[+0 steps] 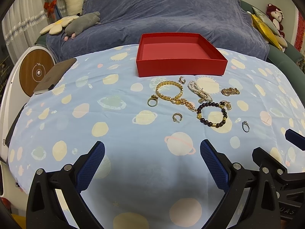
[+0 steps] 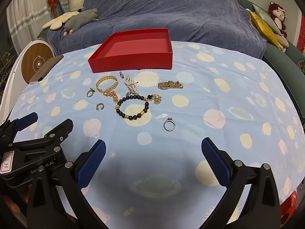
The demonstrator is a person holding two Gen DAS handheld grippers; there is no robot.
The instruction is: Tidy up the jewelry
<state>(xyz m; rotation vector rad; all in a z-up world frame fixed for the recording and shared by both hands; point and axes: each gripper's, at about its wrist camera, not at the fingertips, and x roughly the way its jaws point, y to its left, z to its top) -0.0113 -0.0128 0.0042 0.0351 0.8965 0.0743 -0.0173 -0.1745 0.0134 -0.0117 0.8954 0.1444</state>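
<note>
An empty red box (image 1: pixel 181 67) (image 2: pixel 133 64) stands at the far side of the table. Loose jewelry lies in front of it: a gold bangle (image 1: pixel 168 90) (image 2: pixel 106 85), a pearl bracelet (image 1: pixel 199 90) (image 2: pixel 130 85), a gold watch band (image 1: pixel 230 91) (image 2: pixel 170 85), a dark bead bracelet (image 1: pixel 212 114) (image 2: pixel 132 107), a gold chain (image 1: pixel 187 103), rings and hoop earrings (image 1: pixel 177 117), and a silver ring (image 1: pixel 245 126) (image 2: pixel 169 124). My left gripper (image 1: pixel 152 152) and right gripper (image 2: pixel 153 152) are open and empty, side by side above the near cloth.
A light blue planet-print cloth (image 1: pixel 118 129) covers the table. A brown phone-like slab (image 1: pixel 55 74) lies at the left edge beside a round wooden-faced device (image 1: pixel 36 72). A blue-covered sofa (image 1: pixel 162 13) with plush toys stands behind.
</note>
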